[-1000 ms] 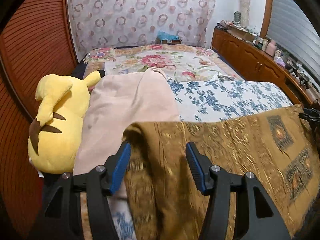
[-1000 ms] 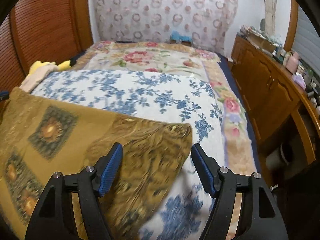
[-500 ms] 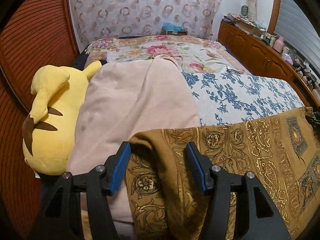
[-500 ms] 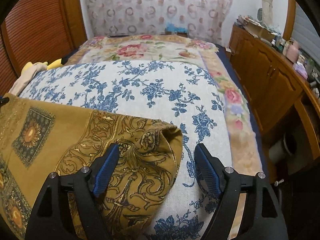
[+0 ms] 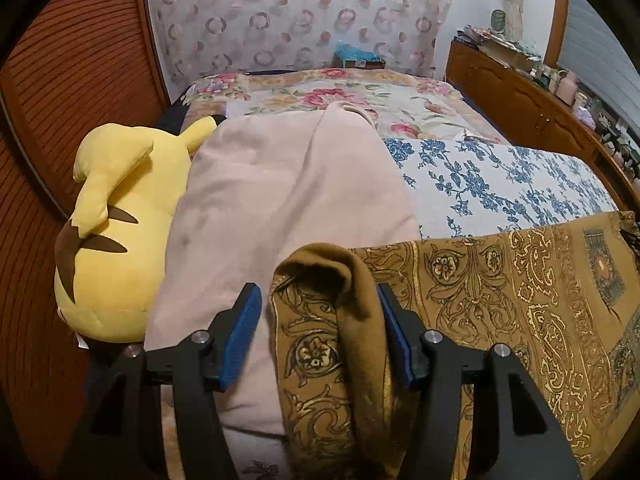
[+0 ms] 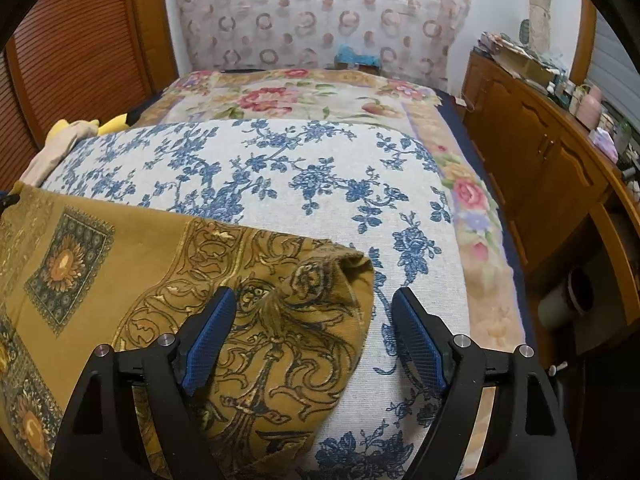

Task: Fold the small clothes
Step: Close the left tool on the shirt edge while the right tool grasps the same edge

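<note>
A mustard-brown garment with gold and dark ornament print (image 5: pixel 500 288) lies spread across the near part of the bed; it also shows in the right wrist view (image 6: pixel 120 264). My left gripper (image 5: pixel 320 332) is open, and the garment's bunched left corner stands between its blue pads (image 5: pixel 244 332). My right gripper (image 6: pixel 312 336) is open wide, with the garment's right corner lying between its pads (image 6: pixel 208 336), nearer the left one.
A pink cloth (image 5: pixel 280 184) and a yellow plush toy (image 5: pixel 116 224) lie at the left. The blue-flowered bedcover (image 6: pixel 280 176) lies beyond the garment. A wooden cabinet (image 6: pixel 540 168) runs along the right, a slatted wooden wall (image 5: pixel 68 88) along the left.
Both grippers have drawn back along the garment toward its near corners. The left corner now stands bunched up between the left pads. Both stay open.
</note>
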`<state>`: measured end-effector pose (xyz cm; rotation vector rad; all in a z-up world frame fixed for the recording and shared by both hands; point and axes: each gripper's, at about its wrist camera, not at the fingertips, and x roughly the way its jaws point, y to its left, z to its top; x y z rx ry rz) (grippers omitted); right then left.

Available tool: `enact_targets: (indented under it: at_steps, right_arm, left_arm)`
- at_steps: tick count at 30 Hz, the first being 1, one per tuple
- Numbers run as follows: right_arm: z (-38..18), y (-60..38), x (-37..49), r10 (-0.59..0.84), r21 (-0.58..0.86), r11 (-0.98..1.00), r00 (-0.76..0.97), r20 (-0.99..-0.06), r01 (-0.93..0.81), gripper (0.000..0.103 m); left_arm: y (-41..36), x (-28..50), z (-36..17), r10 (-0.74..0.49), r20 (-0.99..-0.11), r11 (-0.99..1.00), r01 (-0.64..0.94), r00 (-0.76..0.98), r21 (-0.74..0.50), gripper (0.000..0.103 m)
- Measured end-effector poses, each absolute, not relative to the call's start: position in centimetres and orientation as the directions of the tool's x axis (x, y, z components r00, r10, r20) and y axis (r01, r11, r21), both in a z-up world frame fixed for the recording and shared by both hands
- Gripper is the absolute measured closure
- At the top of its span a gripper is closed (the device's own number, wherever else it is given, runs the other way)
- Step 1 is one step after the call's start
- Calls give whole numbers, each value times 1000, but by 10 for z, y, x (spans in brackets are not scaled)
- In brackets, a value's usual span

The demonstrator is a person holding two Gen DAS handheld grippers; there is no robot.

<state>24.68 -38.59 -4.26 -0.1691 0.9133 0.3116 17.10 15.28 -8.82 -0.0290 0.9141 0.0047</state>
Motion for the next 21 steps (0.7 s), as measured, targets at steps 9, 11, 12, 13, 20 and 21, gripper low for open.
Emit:
enact_targets:
  at_steps: [9,11,12,13,20,21]
  right_arm:
    - [-44,-384,246,198,-13,939,569,-798,-345,20]
    - [-45,-381,245,205,-11,935,565,-799,-355,23]
    - [-44,-379,244,216,-7,930,563,-798,-367,28]
    - [-44,-377,243,227,-4,925,561,-796,-379,30]
    - [-43,-366,233,307,34,889,539,-784,-457,72]
    - [-43,-364,232,318,42,884,533,-784,-465,79]
  left_arm:
    - [153,169,-90,-16,-786,999,-23,618,-38,46]
    - [152,168,-91,-18,-781,999,-21,624,-40,46]
    - [152,167,-90,-24,-780,999,-17,626,-45,48]
    - [152,166,-90,-34,-778,999,-12,627,-53,49]
    - [148,161,-87,-73,-771,997,19,633,-79,80]
    - [146,160,-86,-92,-772,995,32,629,-92,86]
